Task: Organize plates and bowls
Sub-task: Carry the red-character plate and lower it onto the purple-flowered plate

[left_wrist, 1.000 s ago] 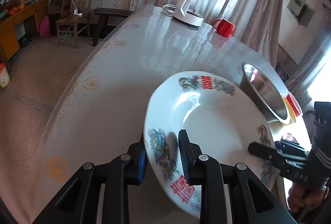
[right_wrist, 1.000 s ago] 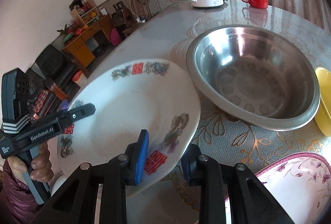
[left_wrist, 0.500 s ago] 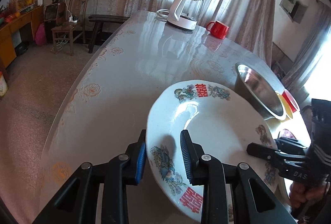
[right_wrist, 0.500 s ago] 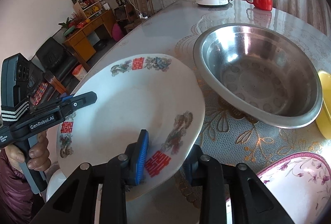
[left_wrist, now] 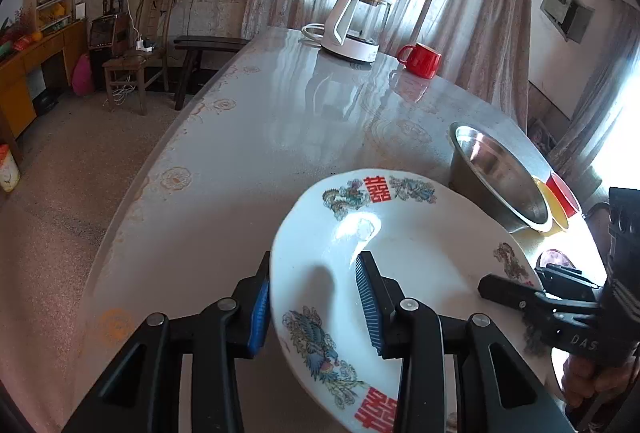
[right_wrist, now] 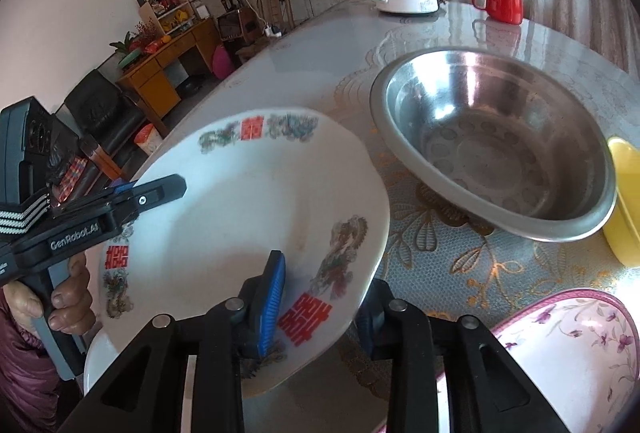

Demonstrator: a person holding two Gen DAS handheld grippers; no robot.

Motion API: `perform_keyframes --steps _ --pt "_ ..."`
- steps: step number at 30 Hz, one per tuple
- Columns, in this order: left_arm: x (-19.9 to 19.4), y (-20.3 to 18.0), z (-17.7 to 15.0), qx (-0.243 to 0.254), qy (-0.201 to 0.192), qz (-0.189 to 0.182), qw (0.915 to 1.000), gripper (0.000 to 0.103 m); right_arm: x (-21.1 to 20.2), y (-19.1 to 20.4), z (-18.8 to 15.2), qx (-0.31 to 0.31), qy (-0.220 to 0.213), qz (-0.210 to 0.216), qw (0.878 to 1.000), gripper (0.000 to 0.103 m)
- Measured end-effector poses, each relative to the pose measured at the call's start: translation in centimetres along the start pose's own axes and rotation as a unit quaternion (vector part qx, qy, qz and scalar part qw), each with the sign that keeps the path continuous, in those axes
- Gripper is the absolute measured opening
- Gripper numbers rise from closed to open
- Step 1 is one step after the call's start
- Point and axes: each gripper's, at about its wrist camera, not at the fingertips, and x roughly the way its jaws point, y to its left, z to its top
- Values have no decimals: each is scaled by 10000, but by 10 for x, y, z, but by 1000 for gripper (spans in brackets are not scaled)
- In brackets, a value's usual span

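A white plate [left_wrist: 416, 265] with red characters and bird designs is held above the table by both grippers. My left gripper [left_wrist: 312, 309] is shut on its near-left rim. My right gripper [right_wrist: 320, 309] is shut on the opposite rim of the plate [right_wrist: 248, 217], one finger over it and one under. The right gripper also shows in the left wrist view [left_wrist: 516, 293]; the left gripper shows in the right wrist view [right_wrist: 160, 193]. A steel bowl [right_wrist: 492, 153] sits just beyond the plate, also in the left wrist view [left_wrist: 496, 173].
A yellow bowl [right_wrist: 624, 201] and a red one [left_wrist: 564, 193] stand beside the steel bowl. A floral plate [right_wrist: 568, 353] lies near right, another white plate [right_wrist: 96, 357] below the held one. A kettle [left_wrist: 352, 29] and red mug [left_wrist: 420, 61] stand at the far end.
The plate has risen and come a little toward me in both grippers, tilting slightly; the steel bowl now sits farther from its rim.
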Motion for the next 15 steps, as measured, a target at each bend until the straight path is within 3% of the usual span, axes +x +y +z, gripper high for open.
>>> perform_keyframes --steps 15 --pt "-53 -16 -21 -65 -614 29 9981 39 -51 20 -21 -158 -673 203 9974 27"
